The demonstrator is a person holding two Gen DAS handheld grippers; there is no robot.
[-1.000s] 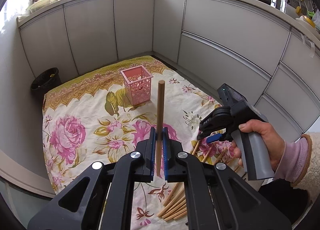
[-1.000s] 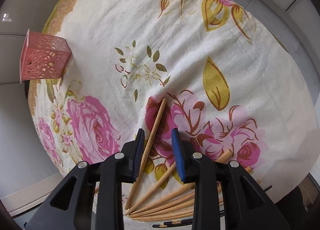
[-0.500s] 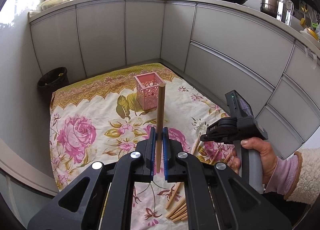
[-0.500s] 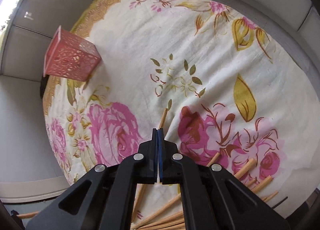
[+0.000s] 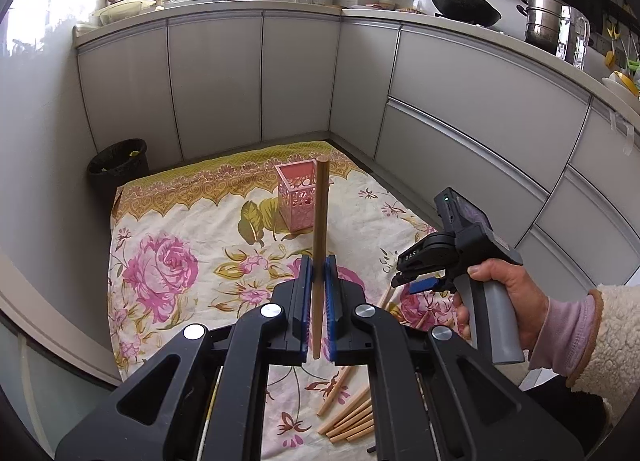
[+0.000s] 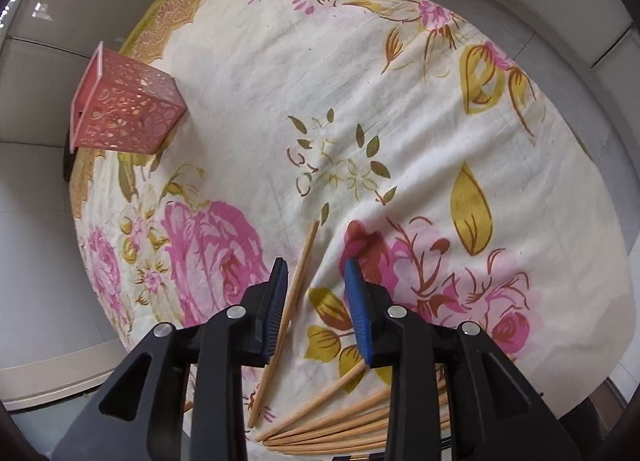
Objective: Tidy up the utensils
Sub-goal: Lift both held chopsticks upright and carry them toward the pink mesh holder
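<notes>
Trash bin (image 5: 118,163): black, on the floor at the cloth's far left corner, well left of and beyond the left claw.
Floral cloth (image 5: 168,229): cream with pink roses and a gold border, spread on the kitchen floor under both claws.
Pink holder (image 5: 298,197): square, perforated, upright on the cloth beyond the left claw; in the right wrist view it (image 6: 124,113) sits far up and left of the right claw.
Left gripper (image 5: 319,297): clamped together on one chopstick.
Held chopstick (image 5: 320,229): wooden, standing nearly upright between the blue pads, its top end overlapping the holder's right edge in the left wrist view.
Right gripper (image 6: 316,301): pointing steeply down at the cloth, jaws apart and opening, pads pressing on nothing.
Loose chopstick (image 6: 294,301): lying on the cloth, running up between the jaws, close beside the left pad.
Chopstick pile (image 6: 352,421): fanned on the cloth below and right of the right claw.
Hand (image 5: 508,297): in a pink cuff and fleece sleeve, gripping the right gripper's grey handle.
</notes>
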